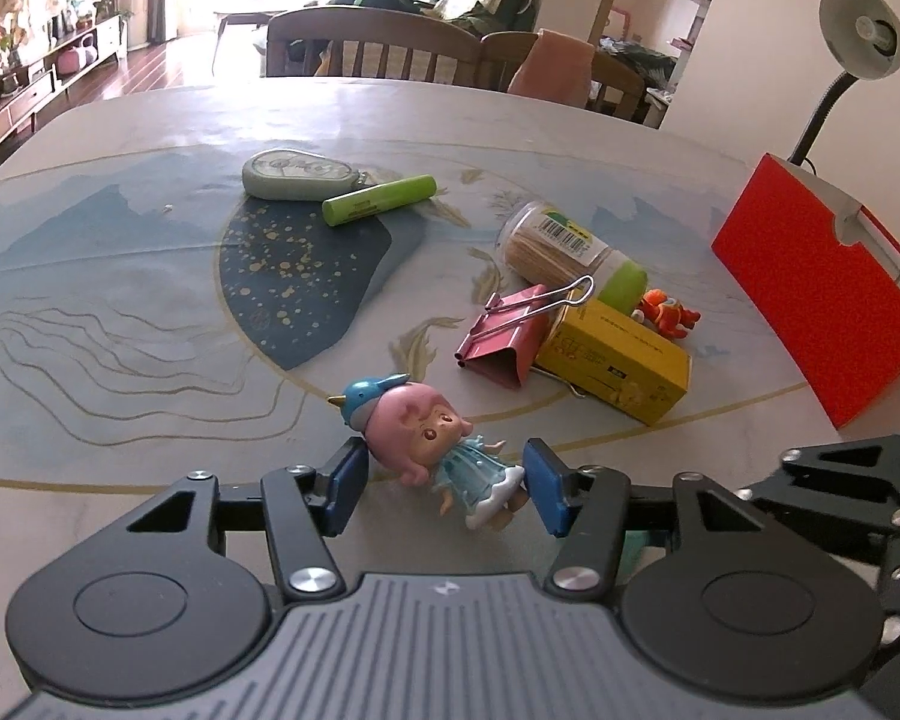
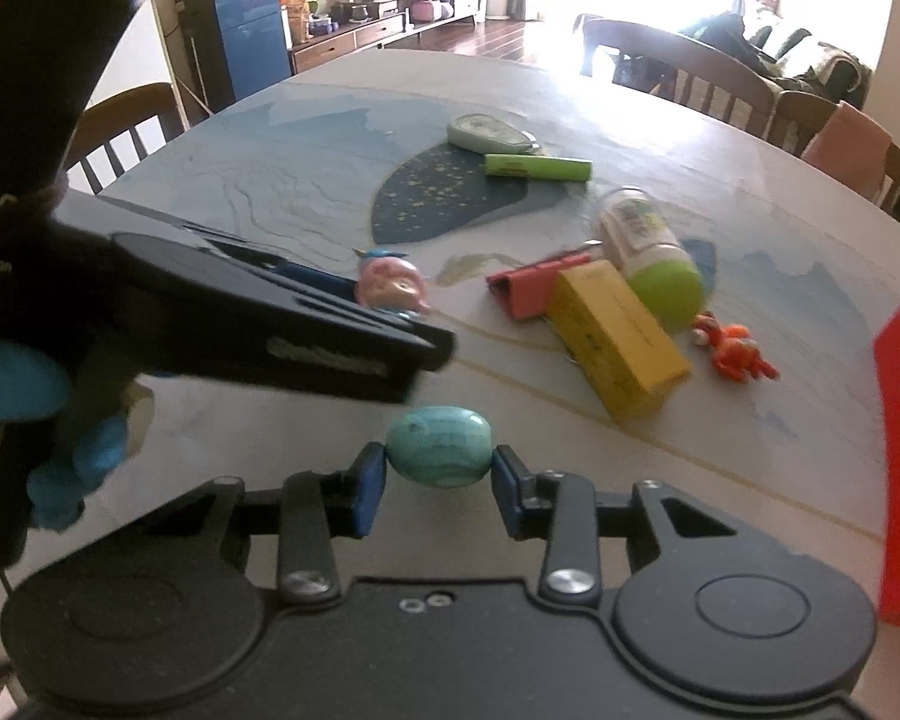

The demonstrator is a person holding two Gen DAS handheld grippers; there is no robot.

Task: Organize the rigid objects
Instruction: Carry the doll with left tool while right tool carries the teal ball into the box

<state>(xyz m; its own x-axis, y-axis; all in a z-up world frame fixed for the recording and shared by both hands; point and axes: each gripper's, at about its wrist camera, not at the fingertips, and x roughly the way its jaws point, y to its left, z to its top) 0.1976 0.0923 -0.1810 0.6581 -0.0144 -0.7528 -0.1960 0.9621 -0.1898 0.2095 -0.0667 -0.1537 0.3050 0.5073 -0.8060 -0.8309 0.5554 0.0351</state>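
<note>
While gripped, pink-haired doll (image 1: pixel 435 450) in blue dress lies tilted.

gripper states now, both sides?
Left gripper: closed on the pink-haired doll.
Right gripper: closed on the teal egg-shaped stone.

doll (image 1: pixel 432 450): pink hair, blue bird hat, teal dress, on its back between my left tongs | egg-shaped teal bead (image 2: pixel 440 447): pinched in my right tongs | binder clip (image 1: pixel 504 330), yellow box (image 1: pixel 615 360), toothpick jar (image 1: pixel 564 246): clustered on the table
</note>
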